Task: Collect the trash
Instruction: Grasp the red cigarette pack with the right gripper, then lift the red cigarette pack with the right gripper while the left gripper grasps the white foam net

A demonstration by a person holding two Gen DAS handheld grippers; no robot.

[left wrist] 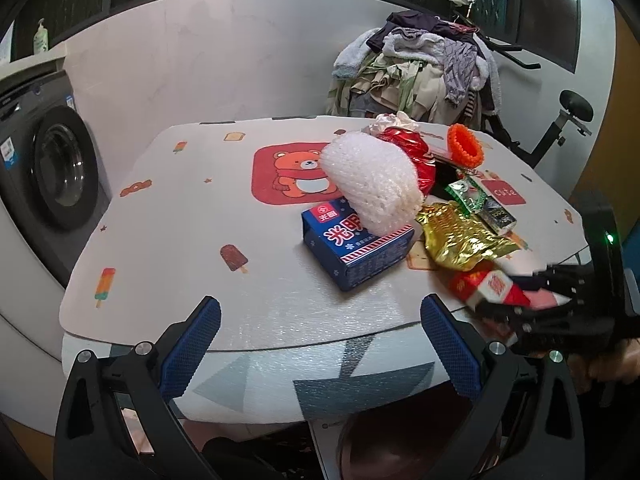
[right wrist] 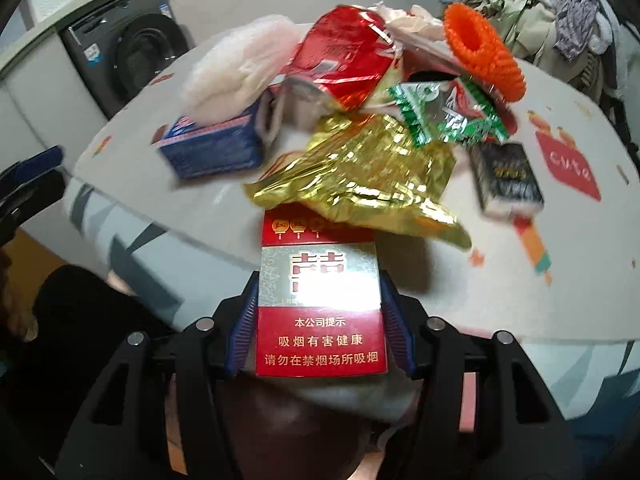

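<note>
We see our right gripper (right wrist: pixel 318 320) with its blue ribbed pads against both long sides of a red, white and silver cigarette pack (right wrist: pixel 320 304), pinching it at the near edge of the table covered by a pale mat printed with ice lollies and a bear (left wrist: pixel 180 216). The pack's far end sits just under a crumpled gold foil wrapper (right wrist: pixel 372 176). Behind that lie a blue carton (left wrist: pixel 352 248) with a white foam net sleeve (left wrist: pixel 372 188) resting on top of it, a red foil bag (right wrist: pixel 344 60), an orange foam net ring (right wrist: pixel 484 56), a green and silver wrapper (right wrist: pixel 444 116) and a small black box (right wrist: pixel 506 178). Our left gripper (left wrist: pixel 320 344) hovers over the near table edge with its blue pads spread wide and nothing between them.
</note>
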